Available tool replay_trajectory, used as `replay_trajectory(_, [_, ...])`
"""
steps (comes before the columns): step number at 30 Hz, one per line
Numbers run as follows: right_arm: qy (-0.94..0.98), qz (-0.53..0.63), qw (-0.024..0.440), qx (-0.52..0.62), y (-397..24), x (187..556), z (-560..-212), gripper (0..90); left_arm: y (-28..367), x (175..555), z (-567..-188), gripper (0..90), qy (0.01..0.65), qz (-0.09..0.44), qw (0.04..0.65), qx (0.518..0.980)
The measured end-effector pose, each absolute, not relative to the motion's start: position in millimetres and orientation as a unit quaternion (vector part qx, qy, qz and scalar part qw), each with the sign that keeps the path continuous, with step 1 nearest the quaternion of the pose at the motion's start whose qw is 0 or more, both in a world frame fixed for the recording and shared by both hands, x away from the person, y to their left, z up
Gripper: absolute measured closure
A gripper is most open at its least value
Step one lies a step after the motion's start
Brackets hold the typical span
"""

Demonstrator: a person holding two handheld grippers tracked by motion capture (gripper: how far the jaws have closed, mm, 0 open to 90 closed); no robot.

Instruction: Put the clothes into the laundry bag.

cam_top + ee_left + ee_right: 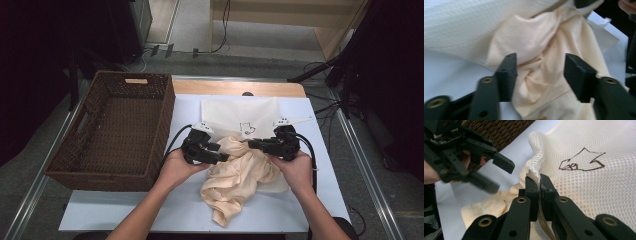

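Partway: peach garment point(235, 175) half inside mesh bag point(240, 117), right gripper point(536, 183) clamped on bag's rim, left gripper point(539, 72) open above garment; stuffing remains.

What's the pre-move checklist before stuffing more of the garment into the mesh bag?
1. Right hand-held gripper shut on the mesh laundry bag rim: ok.
2. Left hand-held gripper open, pads off the cloth: ok.
3. Peach garment fully inside the bag: not ok, most of it lies outside on the white table.
4. Bag mouth held wide enough: cannot tell.
5. Garment within reach between the left jaws: ok.
6. Wicker basket apart from the bag: ok.
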State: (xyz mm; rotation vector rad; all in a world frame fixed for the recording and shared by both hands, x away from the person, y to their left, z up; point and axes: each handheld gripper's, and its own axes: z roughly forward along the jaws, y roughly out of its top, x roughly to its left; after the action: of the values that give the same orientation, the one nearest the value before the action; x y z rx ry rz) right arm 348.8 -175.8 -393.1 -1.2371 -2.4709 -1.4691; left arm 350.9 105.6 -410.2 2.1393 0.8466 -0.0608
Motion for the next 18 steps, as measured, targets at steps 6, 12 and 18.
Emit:
replay_trajectory(6, [-0.79, -0.468, 0.007, -0.396, -176.4, 348.9, -392.4, 87.4, 113.1, 360.2, -415.7, 86.0, 0.362, 0.004, 0.404, 0.84])
replay_trajectory(12, [-0.79, -0.469, 0.008, -0.395, -177.5, 348.1, -390.9, 87.4, 119.2, 372.0, -431.8, 90.0, 0.387, 0.014, 0.382, 0.839])
replay_trajectory(18, [-0.789, -0.47, 0.009, -0.396, -176.6, 348.0, -390.0, 87.4, 115.1, 383.9, -447.5, 90.0, 0.392, 0.017, 0.388, 0.834])
